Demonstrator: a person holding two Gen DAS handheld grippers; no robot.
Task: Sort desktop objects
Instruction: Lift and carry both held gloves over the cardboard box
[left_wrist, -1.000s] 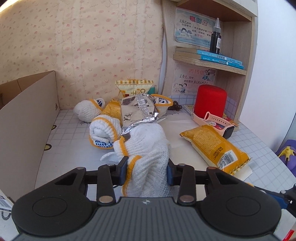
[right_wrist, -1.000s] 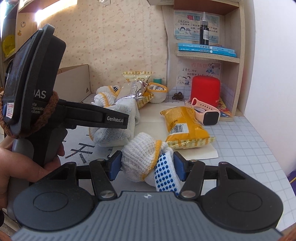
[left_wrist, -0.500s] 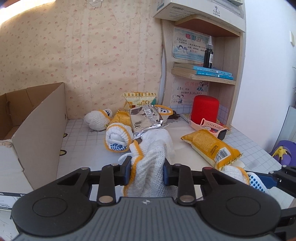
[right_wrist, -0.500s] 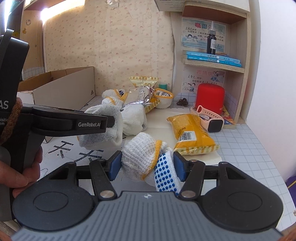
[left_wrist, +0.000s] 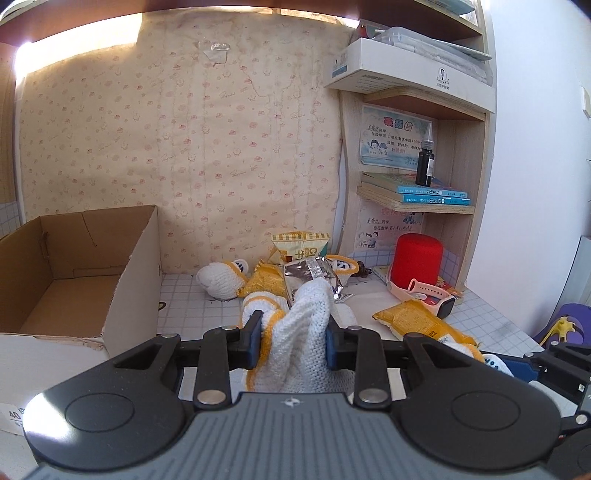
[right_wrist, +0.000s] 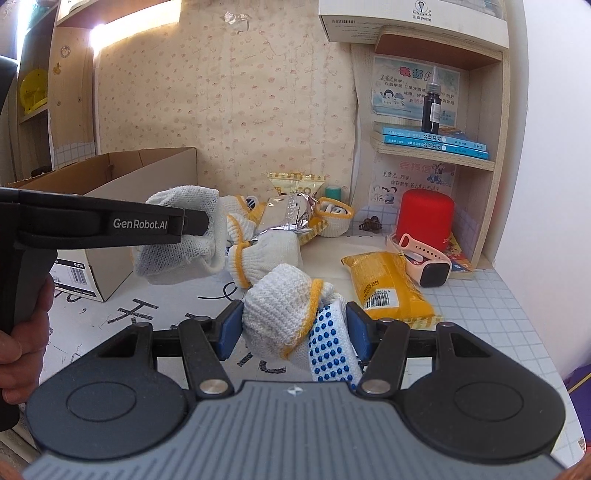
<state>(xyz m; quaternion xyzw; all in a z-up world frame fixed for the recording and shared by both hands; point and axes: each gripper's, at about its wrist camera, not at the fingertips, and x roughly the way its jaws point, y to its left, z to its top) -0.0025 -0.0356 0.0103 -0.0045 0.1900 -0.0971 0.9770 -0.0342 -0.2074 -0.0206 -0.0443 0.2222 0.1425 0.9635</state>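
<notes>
1. The left gripper (left_wrist: 293, 343) has its fingers closed tight on a white knitted glove (left_wrist: 303, 332) with yellow trim; the glove bulges up between the blue pads and hangs below them, held clear above the tiled desk (left_wrist: 192, 299).
2. In the right wrist view the same glove (right_wrist: 181, 236) hangs off the left tool's fingertip, up in the air to the right of the open cardboard box (right_wrist: 122, 177).
3. The right gripper (right_wrist: 293, 325) is clamped on a balled glove with blue dots (right_wrist: 295, 325); the bundle fills the gap between both pads, near the yellow snack packet (right_wrist: 384, 288).
4. More rolled gloves (left_wrist: 221, 278) and a silver foil bag (left_wrist: 310, 269) lie far back in a heap; a red cylinder (left_wrist: 417, 258) stands at the far right under the shelf.
5. The lower ends of both gloves are cut off by the tool bodies; the heap overlaps so much that its glove count is unclear; only a corner of the right tool shows at the left view's edge.
</notes>
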